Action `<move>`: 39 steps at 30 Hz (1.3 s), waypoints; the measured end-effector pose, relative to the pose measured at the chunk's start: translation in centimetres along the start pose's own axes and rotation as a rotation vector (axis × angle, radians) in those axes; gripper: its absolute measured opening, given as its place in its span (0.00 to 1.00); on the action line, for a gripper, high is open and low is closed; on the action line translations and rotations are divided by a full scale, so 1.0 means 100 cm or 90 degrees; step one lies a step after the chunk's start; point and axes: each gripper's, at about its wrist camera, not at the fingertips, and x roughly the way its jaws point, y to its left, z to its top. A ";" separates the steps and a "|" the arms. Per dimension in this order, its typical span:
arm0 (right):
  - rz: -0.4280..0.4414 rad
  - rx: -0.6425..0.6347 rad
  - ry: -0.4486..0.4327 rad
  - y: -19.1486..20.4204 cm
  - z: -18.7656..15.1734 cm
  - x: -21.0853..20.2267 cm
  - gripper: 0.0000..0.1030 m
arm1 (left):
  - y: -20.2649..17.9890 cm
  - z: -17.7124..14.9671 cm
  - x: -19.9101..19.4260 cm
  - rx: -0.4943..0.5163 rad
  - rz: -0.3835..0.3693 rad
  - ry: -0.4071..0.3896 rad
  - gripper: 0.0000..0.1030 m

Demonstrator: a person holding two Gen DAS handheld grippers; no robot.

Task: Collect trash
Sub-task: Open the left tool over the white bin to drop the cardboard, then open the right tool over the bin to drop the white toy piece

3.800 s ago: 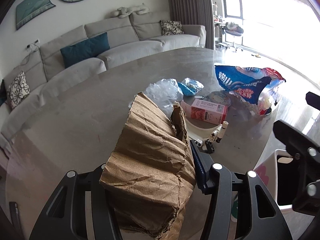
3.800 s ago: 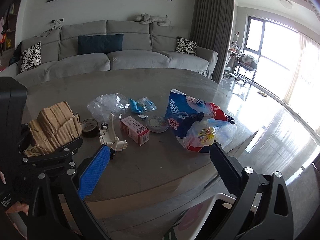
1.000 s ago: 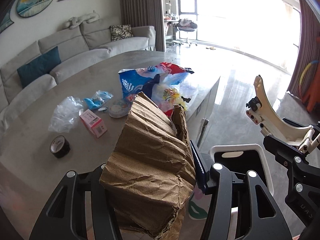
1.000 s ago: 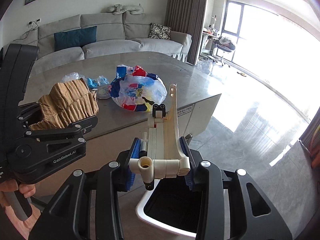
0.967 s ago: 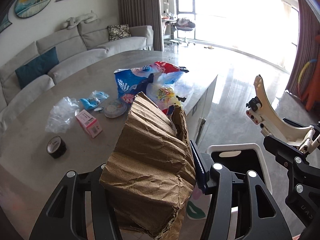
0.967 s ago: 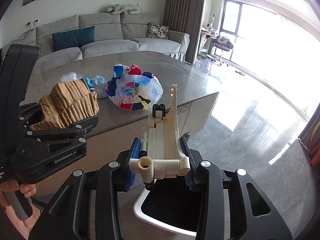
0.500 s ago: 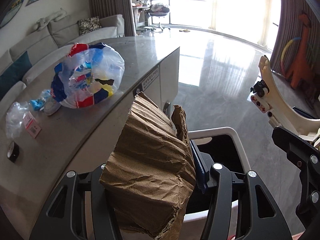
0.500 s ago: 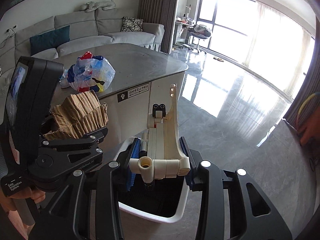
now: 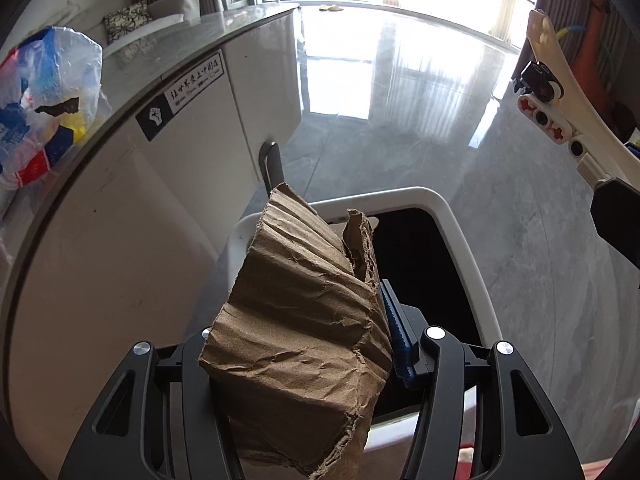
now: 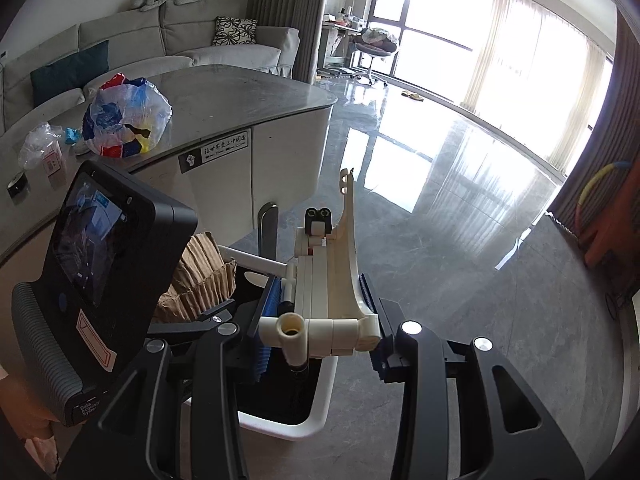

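Observation:
My left gripper [image 9: 308, 344] is shut on a crumpled piece of brown cardboard [image 9: 296, 336] and holds it over the near rim of a white trash bin [image 9: 452, 220] with a black inside. My right gripper [image 10: 320, 316] is shut on a cream plastic toy piece [image 10: 332, 280] with black wheels, held above the same bin [image 10: 320, 404]. In the right wrist view the cardboard [image 10: 200, 280] sits just left of the toy piece, behind the left gripper's body. The toy piece also shows in the left wrist view [image 9: 556, 92] at the upper right.
The bin stands on grey glossy floor beside a white counter with a grey top [image 10: 240, 96]. On the counter lie a full plastic bag [image 10: 124, 116], a clear bag [image 10: 38, 144], a small pink box [image 10: 52, 162] and a tape roll [image 10: 18, 186]. A sofa [image 10: 140, 48] stands behind.
Both grippers have swung away from the table and come down closer over the bin. The bin now fills more of both views. Both loads are still held.

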 end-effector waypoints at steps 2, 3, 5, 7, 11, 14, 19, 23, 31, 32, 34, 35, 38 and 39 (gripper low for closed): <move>0.000 -0.002 0.001 -0.001 -0.001 0.000 0.39 | -0.003 0.000 0.000 0.001 -0.013 0.004 0.55; 0.001 -0.002 0.001 0.000 -0.001 0.000 0.39 | -0.004 0.000 -0.001 0.000 -0.016 0.003 0.59; 0.002 0.000 0.002 0.000 0.000 0.001 0.39 | -0.003 0.001 -0.002 0.002 -0.012 -0.003 0.65; 0.003 0.001 0.002 0.000 0.003 0.002 0.39 | -0.003 0.001 -0.003 0.005 -0.001 -0.007 0.74; 0.006 0.000 0.001 0.001 0.005 0.004 0.39 | 0.000 0.002 -0.007 -0.002 -0.003 -0.017 0.86; 0.007 0.000 0.002 0.001 0.005 0.005 0.39 | -0.001 0.003 -0.009 0.000 -0.004 -0.027 0.90; 0.009 -0.004 0.004 0.004 0.005 0.007 0.39 | 0.000 0.002 -0.016 -0.001 0.009 -0.034 0.90; 0.015 -0.007 0.003 0.008 0.007 0.010 0.39 | 0.011 0.000 -0.025 0.000 0.029 -0.047 0.90; 0.035 -0.013 0.008 0.023 0.009 0.024 0.39 | 0.036 -0.006 -0.031 -0.018 0.050 -0.045 0.90; 0.036 -0.014 0.011 0.024 0.009 0.026 0.39 | 0.038 -0.007 -0.032 -0.019 0.051 -0.045 0.90; 0.039 -0.016 0.015 0.027 0.010 0.031 0.39 | 0.041 -0.008 -0.034 -0.017 0.059 -0.048 0.90; 0.040 -0.017 0.016 0.028 0.011 0.032 0.39 | 0.042 -0.009 -0.035 -0.015 0.061 -0.048 0.90; 0.045 -0.016 0.019 0.031 0.012 0.037 0.39 | 0.047 -0.011 -0.037 -0.015 0.064 -0.049 0.90; 0.045 -0.014 0.020 0.032 0.012 0.039 0.39 | 0.048 -0.011 -0.038 -0.014 0.066 -0.050 0.90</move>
